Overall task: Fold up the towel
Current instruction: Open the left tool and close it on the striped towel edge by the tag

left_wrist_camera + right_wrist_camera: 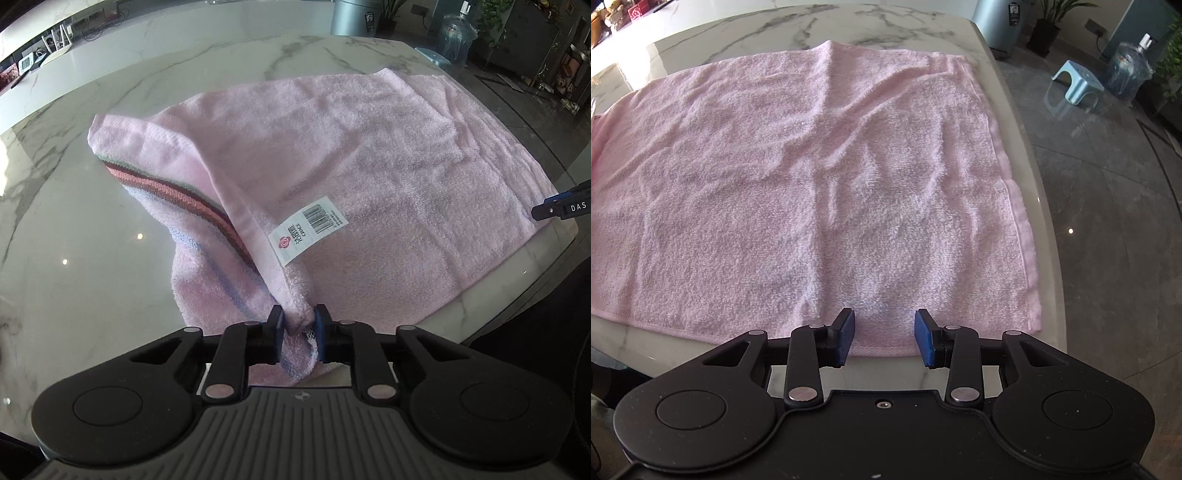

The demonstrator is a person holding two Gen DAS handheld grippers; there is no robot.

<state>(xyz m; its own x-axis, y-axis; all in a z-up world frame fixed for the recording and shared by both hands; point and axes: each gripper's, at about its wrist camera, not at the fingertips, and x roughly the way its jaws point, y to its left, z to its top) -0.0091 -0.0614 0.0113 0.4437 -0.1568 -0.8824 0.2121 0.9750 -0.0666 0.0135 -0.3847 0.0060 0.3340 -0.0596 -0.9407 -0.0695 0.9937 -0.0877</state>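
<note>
- Item, towel: pink terry, lying on the marble table. Most of it is flat. Its near left corner is lifted and turned over so the striped band and the white care label show.
- Item, my left gripper: blue pads closed on that lifted corner, with a bunched wad of hem pinched between them.
- Item, my right gripper: pads spread wide and holding nothing. It hovers at the towel's near hem close to the right corner, and I cannot tell whether it touches the cloth.
- Risk, one-sided lift: only my left side has cloth. If I carry the corner across before my right closes on the hem, I judge the fold will run diagonal rather than square.
- Risk, slip: the pinch sits at the very tip of the corner. A pull against the weight of the draped cloth could draw it out of the pads.
- Risk, drag: the marble looks glossy, so the flat part may slide along with the pull instead of staying put. The right edge already lies close to the table's rim and could go over.
- Risk, double layer: along the right edge two hems appear stacked, so my right pads may catch only the top one.
- Risk, wrinkles: ridges cross the middle of the cloth and would be trapped under any fold.
</note>
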